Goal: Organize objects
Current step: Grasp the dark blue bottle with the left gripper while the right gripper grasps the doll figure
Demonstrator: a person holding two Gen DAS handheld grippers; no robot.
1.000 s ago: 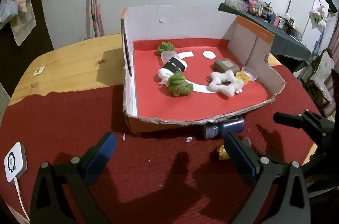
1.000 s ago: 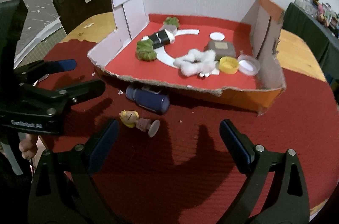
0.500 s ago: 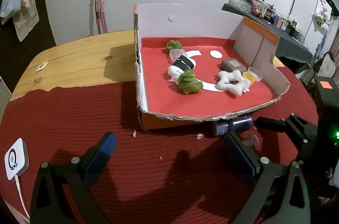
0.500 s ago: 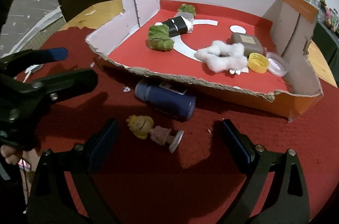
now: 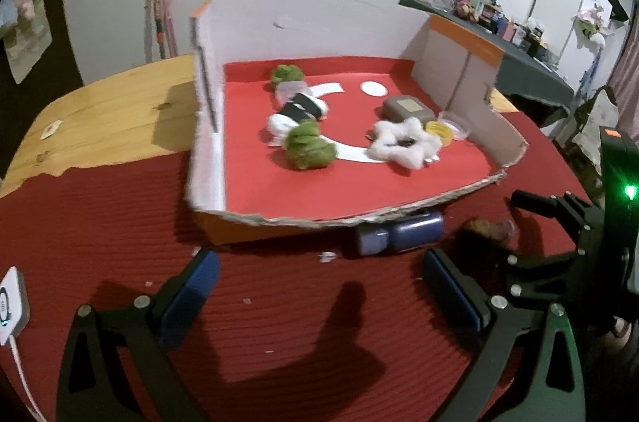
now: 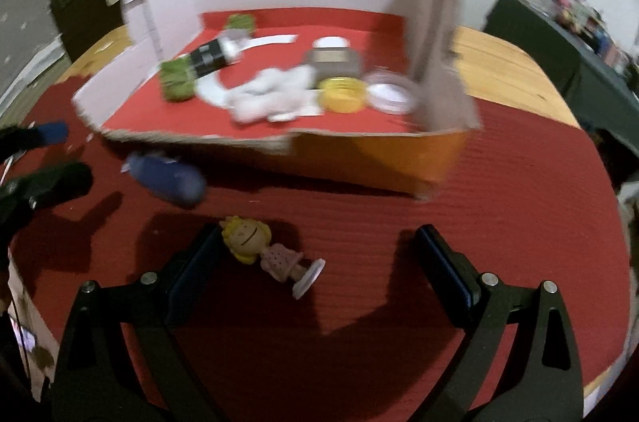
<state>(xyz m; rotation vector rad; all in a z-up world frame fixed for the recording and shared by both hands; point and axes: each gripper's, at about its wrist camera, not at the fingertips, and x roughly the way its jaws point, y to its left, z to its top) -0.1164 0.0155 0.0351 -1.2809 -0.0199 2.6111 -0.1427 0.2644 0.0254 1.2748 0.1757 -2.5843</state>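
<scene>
Right gripper has swung in w/ a fast move since half a sec ago; its view is smeared, and the small yellow-haired doll figurine in a pink dress on a white round base now lies between the wide-open jaws, head touching or just beside the left pad. Nothing gripped yet. Before, the doll was ahead of the fingers, so I'd say it's the next pick, closing still to come.

Left gripper is also spread wide and empty, hovering over the red ribbed cloth. It has drifted right, closer to the dark blue cylinder bottle lying on its side against the box's front edge. Prob. that one's for the left.

The shallow cardboard box w/ white walls, orange outside and red floor already holds:
- two green fuzzy balls
- a white roll w/ a black band
- a white fluffy star-shaped ring
- a grey-brown flat block
- a yellow screw cap
- a clear round lid
- a white paper disc

Doll & bottle are the only loose items seen outside it.
</scene>
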